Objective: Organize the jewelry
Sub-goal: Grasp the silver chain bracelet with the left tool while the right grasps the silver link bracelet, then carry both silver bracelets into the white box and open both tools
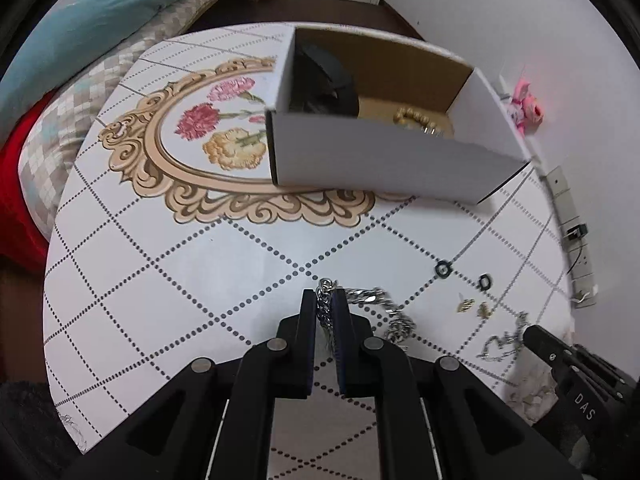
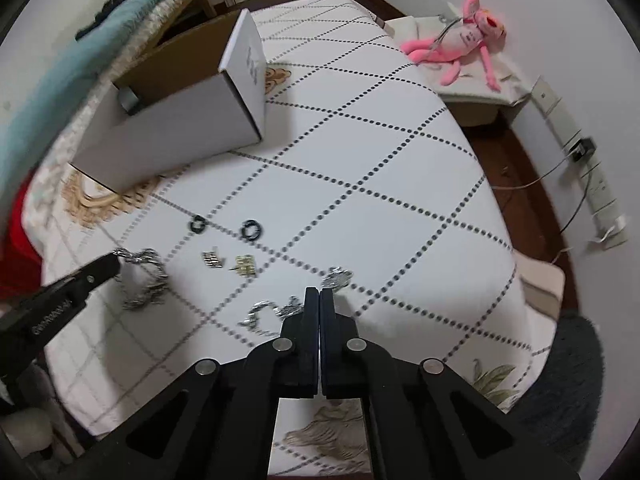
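Left gripper (image 1: 325, 300) first, seen from its own wrist camera: its jaws are clamped on a chunky silver chain (image 1: 370, 300), with links showing between the two pads and the remainder trailing off to the right across the white, dotted-diamond tablecloth (image 1: 192, 280). Beyond the chain lie two small black rings (image 1: 443, 269), side by side but apart, and nearer to me two little gold earrings (image 1: 466, 304). A thin silver necklace (image 1: 500, 344) sits at the right, blurred, where my right gripper's black tip (image 1: 534, 334) comes down onto it. Farther back stands an open cardboard box (image 1: 384, 164), white outside and brown inside, holding a gold beaded bracelet (image 1: 416, 118) and a dark object I cannot identify.

From the right wrist camera, my right gripper (image 2: 319, 292) has its pads pressed fully together at the tip. The thin silver necklace lies just around that tip, part to its left and part to its upper right; whether a strand is pinched there I cannot tell. To the left, the other gripper bites the chunky chain. Between them lie the earrings and, behind those, the black rings. The box stands at upper left, and a pink plush toy (image 2: 464, 40) rests off the table near the wall.
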Tool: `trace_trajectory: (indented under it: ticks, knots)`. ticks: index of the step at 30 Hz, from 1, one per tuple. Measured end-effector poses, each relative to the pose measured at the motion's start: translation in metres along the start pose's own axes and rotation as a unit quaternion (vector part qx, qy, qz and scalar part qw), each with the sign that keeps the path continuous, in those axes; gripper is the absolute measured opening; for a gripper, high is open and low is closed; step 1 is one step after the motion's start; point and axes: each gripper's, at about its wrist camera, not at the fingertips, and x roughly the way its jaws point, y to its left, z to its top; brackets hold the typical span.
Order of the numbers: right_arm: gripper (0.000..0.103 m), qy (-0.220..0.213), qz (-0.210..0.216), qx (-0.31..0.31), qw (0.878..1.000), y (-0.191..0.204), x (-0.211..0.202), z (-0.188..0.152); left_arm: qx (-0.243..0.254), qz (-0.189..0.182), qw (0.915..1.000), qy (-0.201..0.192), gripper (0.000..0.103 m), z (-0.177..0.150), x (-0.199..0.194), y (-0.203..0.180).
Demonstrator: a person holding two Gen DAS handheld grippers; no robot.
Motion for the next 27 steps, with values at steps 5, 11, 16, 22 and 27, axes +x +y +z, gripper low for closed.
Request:
trace_trajectory:
  ticks: [5, 11, 16, 22, 27]
  knots:
    - [0.0, -0.014, 0.054, 0.023, 0.998, -0.004, -0.023, 0.003, -0.005, -0.021, 0.9996, -0.018, 0.005, 0.009, -0.024, 0.004]
    - [0.0, -0.047, 0.098, 0.051, 0.993, -0.014, -0.055, 0.019, -0.003, -0.04, 0.9983, -0.041, 0.005, 0.015, -0.051, 0.004]
    - [0.002, -0.009, 0.09, 0.058, 0.994, -0.027, -0.045, 0.032, -0.005, -0.046, 0.9979, -0.044, 0.005, 0.015, -0.053, 0.002]
    - [0.043, 0.043, 0.059, 0.036, 0.997, -0.026, -0.006, 0.02, -0.01, -0.041, 0.9988, -0.024, 0.005, 0.004, -0.037, 0.002]
    - [0.045, 0.033, 0.011, -0.021, 0.999, 0.002, 0.009, 0.009, -0.011, -0.036, 0.9992, -0.012, 0.005, -0.002, -0.026, 0.002]
